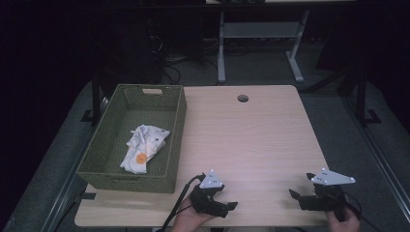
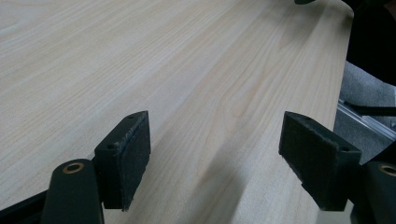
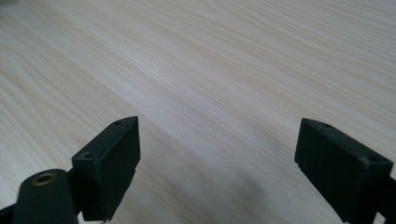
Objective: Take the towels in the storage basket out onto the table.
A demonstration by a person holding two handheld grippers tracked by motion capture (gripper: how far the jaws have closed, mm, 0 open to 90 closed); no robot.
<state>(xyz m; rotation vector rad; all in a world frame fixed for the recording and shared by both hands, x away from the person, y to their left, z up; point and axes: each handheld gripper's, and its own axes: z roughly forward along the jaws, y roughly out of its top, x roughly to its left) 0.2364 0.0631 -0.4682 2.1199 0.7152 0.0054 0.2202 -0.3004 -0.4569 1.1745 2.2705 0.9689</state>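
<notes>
A pale wooden table [image 1: 251, 145] stands in a dark room. At its near edge the left gripper [image 1: 227, 207] and the right gripper [image 1: 297, 197] rest low, well apart, both wide open on nothing. The hands are cut off below. The crumpled white cloth [image 1: 144, 147] lies lengthwise inside the green woven basket [image 1: 176, 125] at left, its print hard to make out. A round hole [image 1: 242, 98] sits at the far edge.

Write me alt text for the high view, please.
A person's two hands hold the left gripper and right gripper, both open and holding nothing, at the near edge of a wooden table. A green basket holds a crumpled cloth.
</notes>
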